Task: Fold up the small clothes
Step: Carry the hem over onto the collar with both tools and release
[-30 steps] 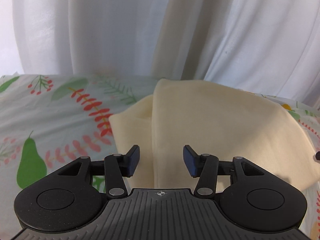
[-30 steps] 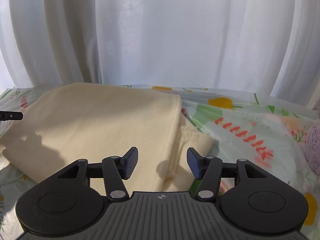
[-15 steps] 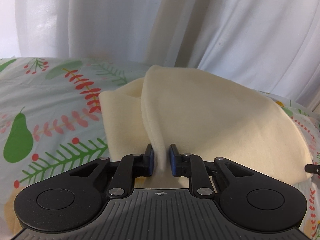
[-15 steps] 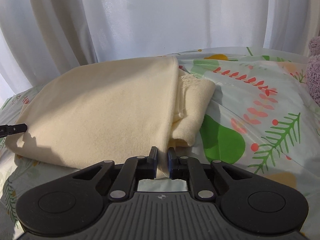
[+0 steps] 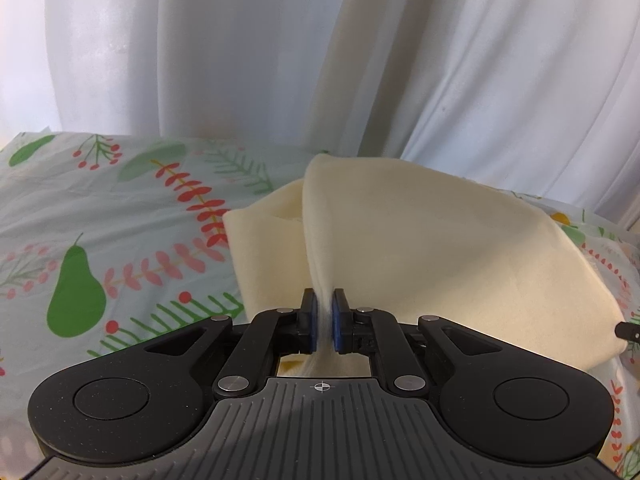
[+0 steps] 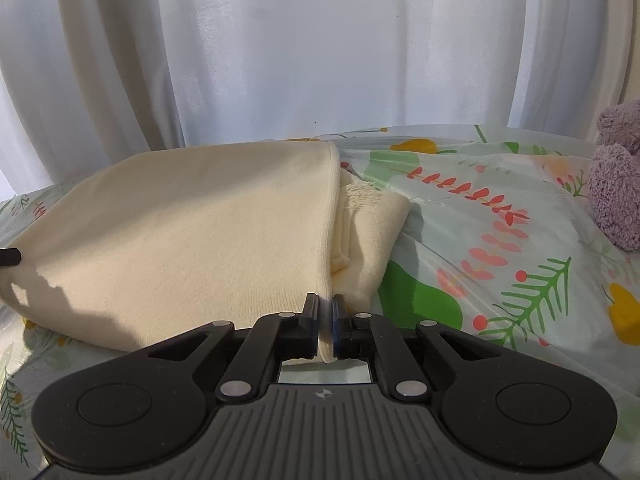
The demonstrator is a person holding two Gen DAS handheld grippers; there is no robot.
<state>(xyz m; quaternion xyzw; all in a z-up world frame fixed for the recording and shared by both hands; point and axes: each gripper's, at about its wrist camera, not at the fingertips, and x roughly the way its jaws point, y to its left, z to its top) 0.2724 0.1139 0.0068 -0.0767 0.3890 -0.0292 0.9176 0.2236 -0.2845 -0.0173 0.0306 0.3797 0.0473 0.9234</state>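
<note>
Left gripper (image 5: 324, 320) clamped on the near left edge of the cream garment (image 5: 420, 248). Right gripper (image 6: 326, 322) pinching its near right hem (image 6: 325, 272). Cloth rising from both, spread across the floral sheet (image 6: 500, 240). Further right, purple plush (image 6: 616, 196); beyond, white curtains (image 6: 300, 60).

Cream garment (image 5: 440, 248); pale fruit-and-leaf print sheet (image 5: 120, 216); white curtain (image 6: 300, 48).

Both grippers' fingers (image 5: 309, 320) (image 6: 310, 316) pinched closed.
</note>
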